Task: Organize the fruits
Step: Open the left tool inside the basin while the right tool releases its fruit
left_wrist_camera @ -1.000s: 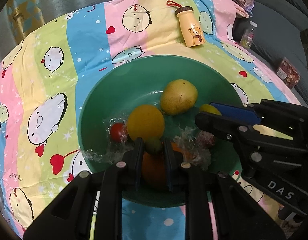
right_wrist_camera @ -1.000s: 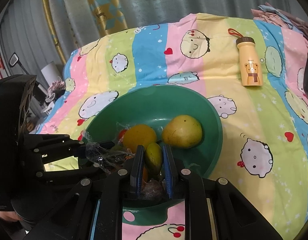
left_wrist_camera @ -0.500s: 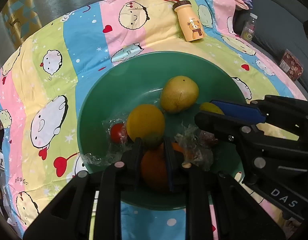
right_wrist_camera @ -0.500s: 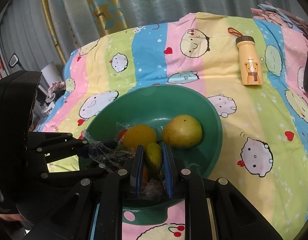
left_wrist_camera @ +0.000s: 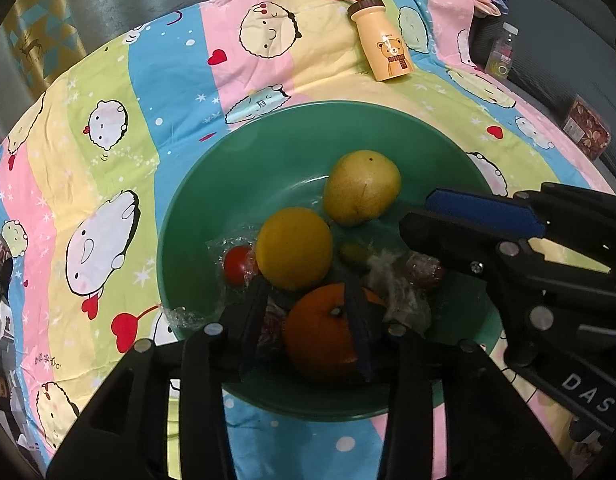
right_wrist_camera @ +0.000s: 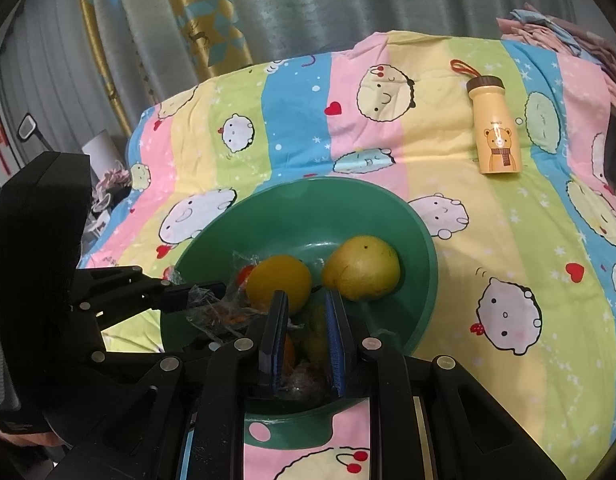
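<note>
A green bowl [left_wrist_camera: 292, 148] on the cartoon-print cloth holds a yellow pear-like fruit [left_wrist_camera: 361, 188], a round yellow fruit [left_wrist_camera: 294, 254], a wrapped red tomato [left_wrist_camera: 238, 266], a wrapped dark-red fruit [left_wrist_camera: 423, 272] and an orange [left_wrist_camera: 327, 332]. My left gripper [left_wrist_camera: 308, 300] hangs over the orange with its jaws opening. A small green fruit [left_wrist_camera: 353, 254] lies free just beyond its tips. My right gripper [right_wrist_camera: 304, 308] is shut on a small yellow-green fruit [right_wrist_camera: 315, 332] above the bowl's near side.
A yellow bear-print bottle [right_wrist_camera: 493, 128] lies on the cloth beyond the bowl. Folded clothes [right_wrist_camera: 567, 36] sit at the back right. A small clear bottle [left_wrist_camera: 503, 50] and a printed box [left_wrist_camera: 585, 132] rest on grey upholstery to the right. Curtains hang behind.
My left gripper's jaws have parted, and the small green fruit they held now lies in the bowl ahead of them. The right gripper keeps still with its fruit.
</note>
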Demonstrator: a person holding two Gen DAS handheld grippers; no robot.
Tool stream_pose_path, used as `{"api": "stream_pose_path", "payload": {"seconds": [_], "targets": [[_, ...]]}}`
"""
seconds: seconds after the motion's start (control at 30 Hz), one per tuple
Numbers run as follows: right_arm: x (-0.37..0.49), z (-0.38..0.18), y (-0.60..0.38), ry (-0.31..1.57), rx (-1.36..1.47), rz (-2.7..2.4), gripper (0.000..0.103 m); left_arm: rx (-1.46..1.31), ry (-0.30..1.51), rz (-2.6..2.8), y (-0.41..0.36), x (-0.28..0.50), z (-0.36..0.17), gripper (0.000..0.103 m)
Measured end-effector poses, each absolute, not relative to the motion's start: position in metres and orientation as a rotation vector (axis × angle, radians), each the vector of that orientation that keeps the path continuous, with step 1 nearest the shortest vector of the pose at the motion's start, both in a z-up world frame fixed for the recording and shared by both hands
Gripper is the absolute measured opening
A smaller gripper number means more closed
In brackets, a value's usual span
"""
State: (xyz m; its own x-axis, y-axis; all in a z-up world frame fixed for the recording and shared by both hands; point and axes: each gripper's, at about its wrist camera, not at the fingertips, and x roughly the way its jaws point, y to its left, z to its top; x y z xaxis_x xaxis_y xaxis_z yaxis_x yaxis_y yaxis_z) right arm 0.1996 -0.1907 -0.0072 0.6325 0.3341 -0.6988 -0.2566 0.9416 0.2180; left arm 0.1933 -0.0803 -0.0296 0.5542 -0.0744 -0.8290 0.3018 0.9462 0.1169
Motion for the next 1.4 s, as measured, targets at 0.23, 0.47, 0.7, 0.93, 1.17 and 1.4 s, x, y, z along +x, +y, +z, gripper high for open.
{"api": "stream_pose_path", "payload": {"seconds": [0.23, 0.47, 0.7, 0.93, 1.17, 1.4], "targets": [[0.2, -0.006, -0.193, 0.817, 0.112, 0.333, 0.021, 0.256, 0.955, -0.217, -0.079, 0.193, -0.028, 0.047], [0.2, -0.006, -0.193, 0.817, 0.113, 0.333, 0.021, 0.256, 0.95, -0.213, -0.078, 0.193, -0.026, 0.051], [0.199, -0.004, -0.194, 0.815, 0.118, 0.323, 0.027, 0.254, 0.947, -0.207, -0.077, 0.193, -0.024, 0.057], [0.199, -0.003, -0.196, 0.811, 0.122, 0.309, 0.033, 0.255, 0.944, -0.197, -0.076, 0.192, -0.024, 0.062], [0.197, 0.002, -0.2, 0.794, 0.138, 0.298, 0.053, 0.247, 0.932, -0.187, -0.073, 0.192, -0.021, 0.072], [0.196, 0.004, -0.203, 0.79, 0.153, 0.305, 0.053, 0.245, 0.925, -0.176, -0.071, 0.191, -0.018, 0.081]]}}
